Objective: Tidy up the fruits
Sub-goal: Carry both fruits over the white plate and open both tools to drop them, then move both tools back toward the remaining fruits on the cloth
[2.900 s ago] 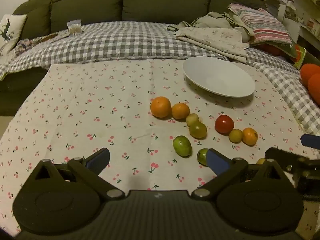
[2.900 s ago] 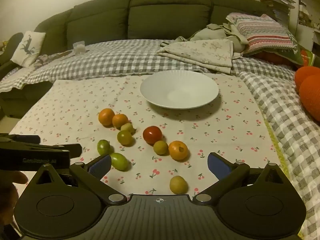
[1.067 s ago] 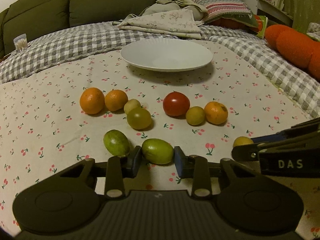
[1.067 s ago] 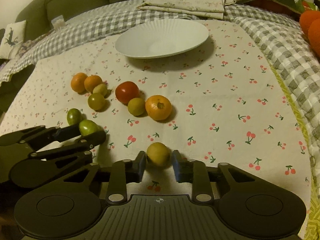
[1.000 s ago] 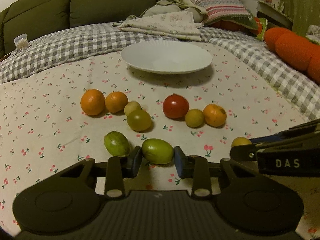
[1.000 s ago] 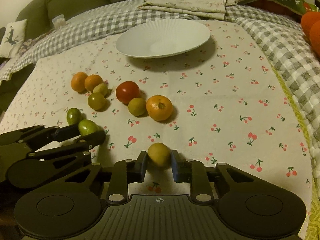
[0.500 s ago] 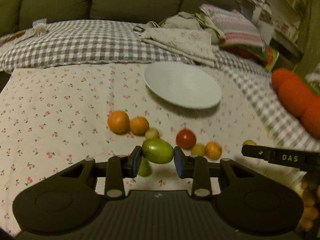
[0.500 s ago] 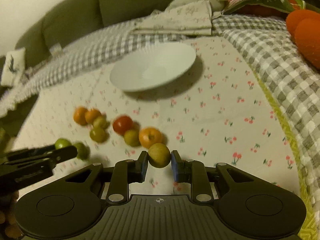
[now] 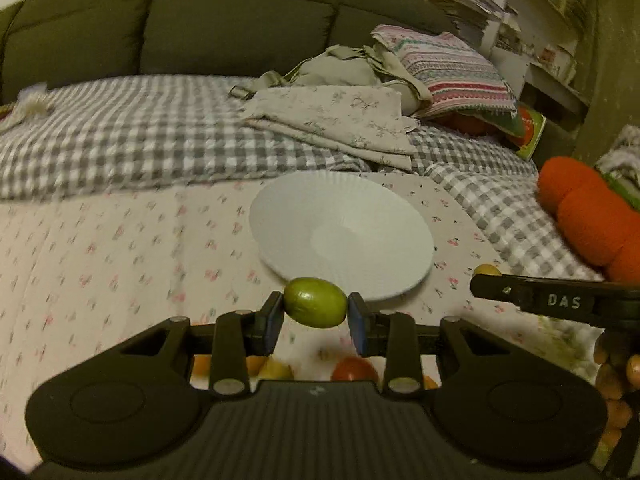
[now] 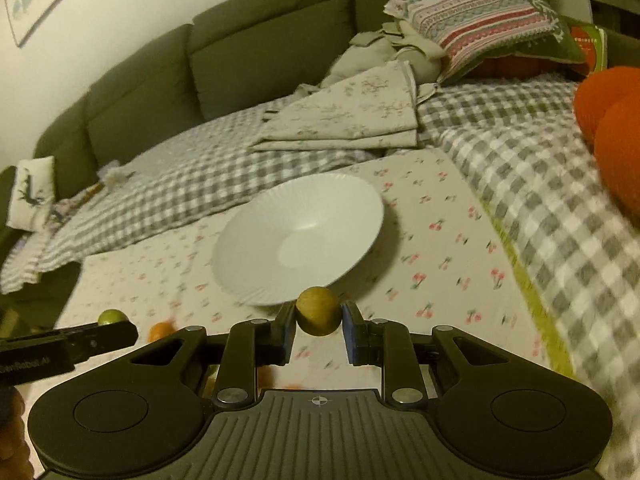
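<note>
My left gripper [image 9: 315, 316] is shut on an oval green fruit [image 9: 315, 302], held in the air just short of the near rim of the white plate [image 9: 340, 208]. My right gripper [image 10: 318, 330] is shut on a round yellow-green fruit [image 10: 318, 315], also lifted, in front of the same plate [image 10: 300, 236]. In the left wrist view the right gripper's finger [image 9: 552, 300] reaches in from the right with its fruit [image 9: 486, 270] at the tip. Below my left fingers a red tomato [image 9: 354, 369] and other fruits are partly hidden. An orange fruit [image 10: 160, 330] lies lower left in the right wrist view.
The plate stands on a cherry-print cloth [image 9: 120, 248] over a grey checked blanket [image 9: 120, 136]. Folded linen [image 9: 336, 120] and a striped pillow [image 9: 448, 68] lie behind the plate, before a green sofa [image 9: 200, 28]. Orange cushions [image 9: 592, 216] sit at the right.
Both grippers have risen off the cloth with their fruits and moved toward the plate, which now sits just behind each fruit. The remaining fruits have dropped below the fingers.
</note>
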